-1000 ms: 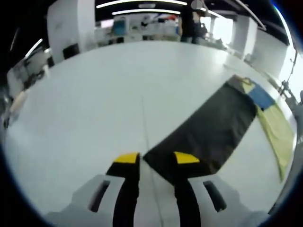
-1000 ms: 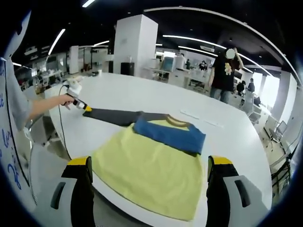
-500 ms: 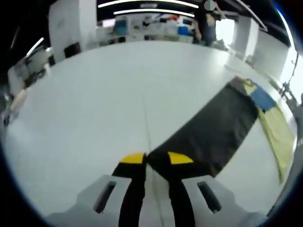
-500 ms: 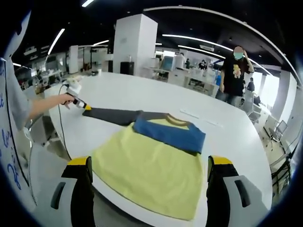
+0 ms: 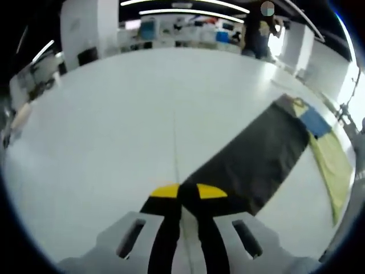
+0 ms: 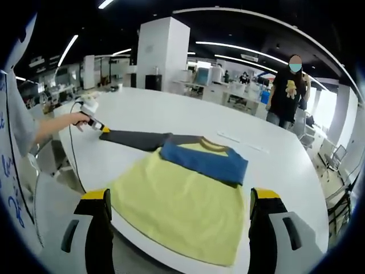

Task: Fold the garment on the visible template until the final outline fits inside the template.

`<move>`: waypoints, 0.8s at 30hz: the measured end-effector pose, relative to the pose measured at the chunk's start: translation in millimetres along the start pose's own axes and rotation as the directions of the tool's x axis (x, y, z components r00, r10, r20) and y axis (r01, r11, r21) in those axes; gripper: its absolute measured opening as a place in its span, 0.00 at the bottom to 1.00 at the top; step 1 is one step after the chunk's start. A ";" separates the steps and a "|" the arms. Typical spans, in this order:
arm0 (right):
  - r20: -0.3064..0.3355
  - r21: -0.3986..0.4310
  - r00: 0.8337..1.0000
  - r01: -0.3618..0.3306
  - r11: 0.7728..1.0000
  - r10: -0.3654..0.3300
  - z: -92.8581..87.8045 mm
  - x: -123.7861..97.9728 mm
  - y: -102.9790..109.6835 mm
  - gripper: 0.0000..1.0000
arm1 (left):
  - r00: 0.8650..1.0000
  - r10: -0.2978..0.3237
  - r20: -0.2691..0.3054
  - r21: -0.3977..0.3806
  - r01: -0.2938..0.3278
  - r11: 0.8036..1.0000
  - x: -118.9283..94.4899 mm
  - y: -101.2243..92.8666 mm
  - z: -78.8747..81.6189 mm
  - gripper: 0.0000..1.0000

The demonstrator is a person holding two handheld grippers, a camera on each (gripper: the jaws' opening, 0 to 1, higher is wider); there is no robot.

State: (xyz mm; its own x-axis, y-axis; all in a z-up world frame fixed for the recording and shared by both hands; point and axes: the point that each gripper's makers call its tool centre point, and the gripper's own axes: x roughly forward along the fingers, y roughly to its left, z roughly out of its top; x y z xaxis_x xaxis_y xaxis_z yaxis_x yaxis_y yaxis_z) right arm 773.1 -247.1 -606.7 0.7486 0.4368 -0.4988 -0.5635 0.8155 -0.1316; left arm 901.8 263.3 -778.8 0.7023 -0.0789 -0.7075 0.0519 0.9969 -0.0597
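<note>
1. A big open-plan office surrounds the long white worktop point(image 6: 188, 117); a person in a dark T-shirt point(image 6: 289, 91) stands beyond its far edge.
2. The yellow cotton shirt with a blue chest band and dark grey sleeves point(image 6: 182, 202) lies flat near the worktop's front edge.
3. One dark grey sleeve point(image 5: 251, 160) stretches away from the body, its long axis running from the cuff towards the collar.
4. The left gripper point(image 5: 188, 191) sits at that cuff, its jaws almost pressed together on the cuff's corner.
5. The right gripper point(image 6: 179, 202) hovers by the hem, jaws spread wide, holding nothing.
6. Being on the cuff, the left gripper looks best placed to fold the sleeve inward.
</note>
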 end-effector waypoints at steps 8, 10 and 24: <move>-0.004 0.003 1.000 0.005 1.000 -0.005 -1.9 -0.3 -0.8 1.00 | 1.000 0.003 0.003 -0.012 -0.003 1.000 -1.4 -0.2 0.0 0.06; -0.009 -0.001 1.000 0.005 1.000 -0.005 -2.4 -0.1 -0.8 1.00 | 1.000 0.004 0.001 -0.005 -0.004 1.000 -1.3 0.0 0.1 0.06; 0.004 0.012 1.000 0.021 1.000 -0.021 -3.8 -5.0 -11.5 1.00 | 0.999 0.030 -0.011 -0.020 -0.030 0.999 4.0 -5.4 5.5 0.00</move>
State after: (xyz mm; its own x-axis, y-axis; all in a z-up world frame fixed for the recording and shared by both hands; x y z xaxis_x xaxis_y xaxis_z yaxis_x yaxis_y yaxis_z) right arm 774.5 -260.2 -605.9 0.7615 0.4211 -0.4928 -0.5438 0.8288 -0.1320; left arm 908.3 257.6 -777.5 0.6958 -0.0488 -0.7166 0.0162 0.9985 -0.0522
